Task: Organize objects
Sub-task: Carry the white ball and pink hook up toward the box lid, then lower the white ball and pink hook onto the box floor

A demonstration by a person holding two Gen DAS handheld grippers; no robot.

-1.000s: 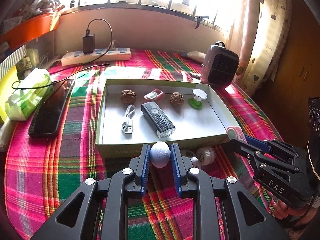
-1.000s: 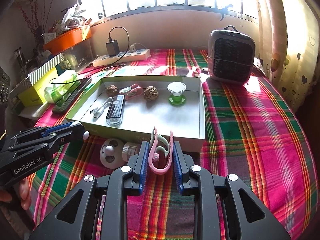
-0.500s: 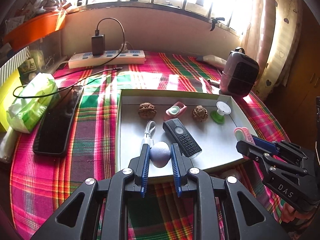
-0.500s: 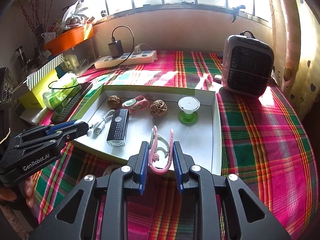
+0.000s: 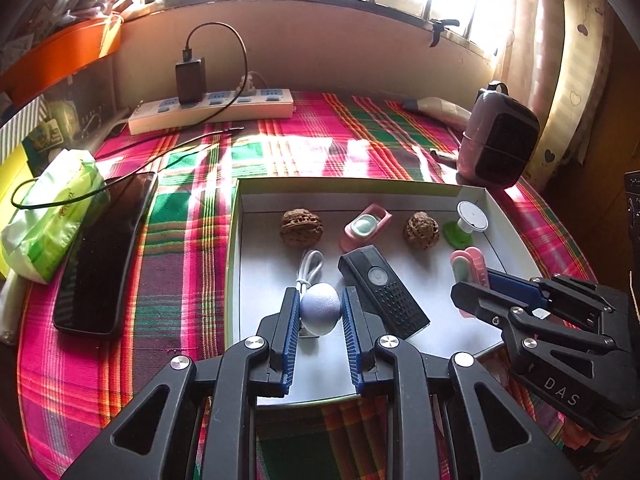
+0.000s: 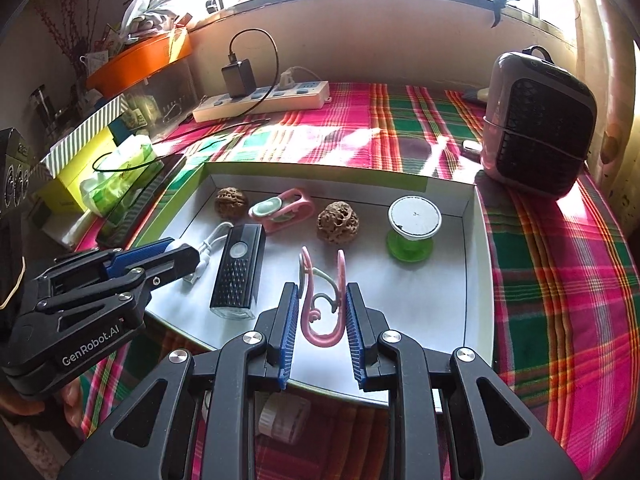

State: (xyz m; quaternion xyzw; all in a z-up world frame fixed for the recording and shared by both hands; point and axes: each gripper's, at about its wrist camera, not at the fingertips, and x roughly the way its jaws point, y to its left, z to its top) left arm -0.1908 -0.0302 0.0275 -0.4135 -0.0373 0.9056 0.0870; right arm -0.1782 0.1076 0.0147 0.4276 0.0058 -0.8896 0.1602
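We hold a pale blue ball (image 5: 320,309) pinched tight in our left gripper (image 5: 320,312), over the near left part of the open box (image 5: 236,216), above a white cable (image 5: 310,268). Our right gripper (image 6: 322,308) is clamped on a pink clip (image 6: 322,300) over the box's near middle. Inside lie a black bike light (image 6: 239,268), two walnuts (image 5: 301,227), another pink clip (image 5: 366,226) and a green-and-white spool (image 6: 413,226). The box sits on a pink and green plaid cloth (image 6: 560,280) below a sunlit window, with a power strip (image 5: 212,110), a phone (image 5: 106,252), a tissue pack (image 5: 52,212) and a small heater (image 6: 538,124) around it. One gripper reads "GenRobot.AI", the other "DAS". A second ago both grippers hung before the box's front wall; now they are over its floor.
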